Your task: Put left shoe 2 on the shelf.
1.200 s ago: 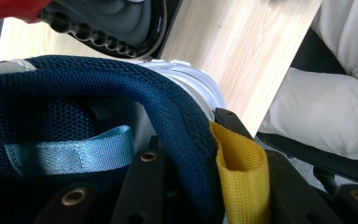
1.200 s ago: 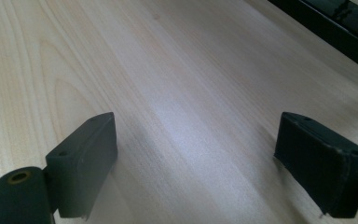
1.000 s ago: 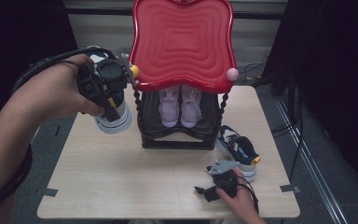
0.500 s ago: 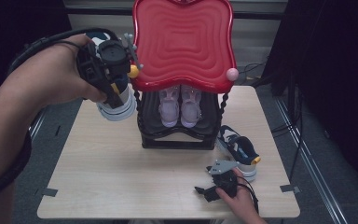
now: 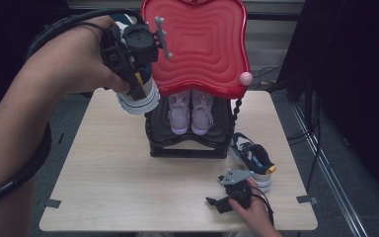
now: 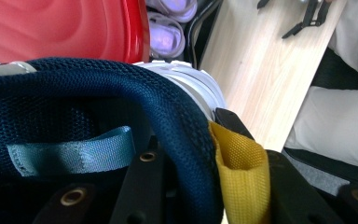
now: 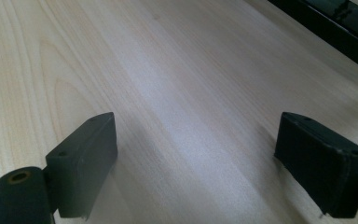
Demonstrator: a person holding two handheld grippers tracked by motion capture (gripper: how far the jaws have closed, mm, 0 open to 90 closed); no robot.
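My left gripper (image 5: 137, 81) is raised beside the left edge of the red wavy rack top (image 5: 200, 44), shut on a navy sneaker with a white sole (image 5: 139, 101). In the left gripper view the jaws pinch the sneaker's navy mesh collar (image 6: 121, 93) next to its yellow heel tab (image 6: 240, 168). The matching sneaker (image 5: 251, 158) lies on the table right of the black rack (image 5: 187, 145). My right gripper (image 5: 222, 202) rests low on the wooden table (image 7: 168, 70) near the front edge, open, with nothing between its fingers.
A pair of lavender shoes (image 5: 190, 111) stands on the rack's shelf under the red top. A pink knob (image 5: 246, 78) sits at the top's right corner. Bare light-wood table (image 5: 108, 173) spreads left and in front of the rack.
The left gripper has lifted the navy sneaker upward and to the right, up against the red top's left edge. The right gripper has stayed put.
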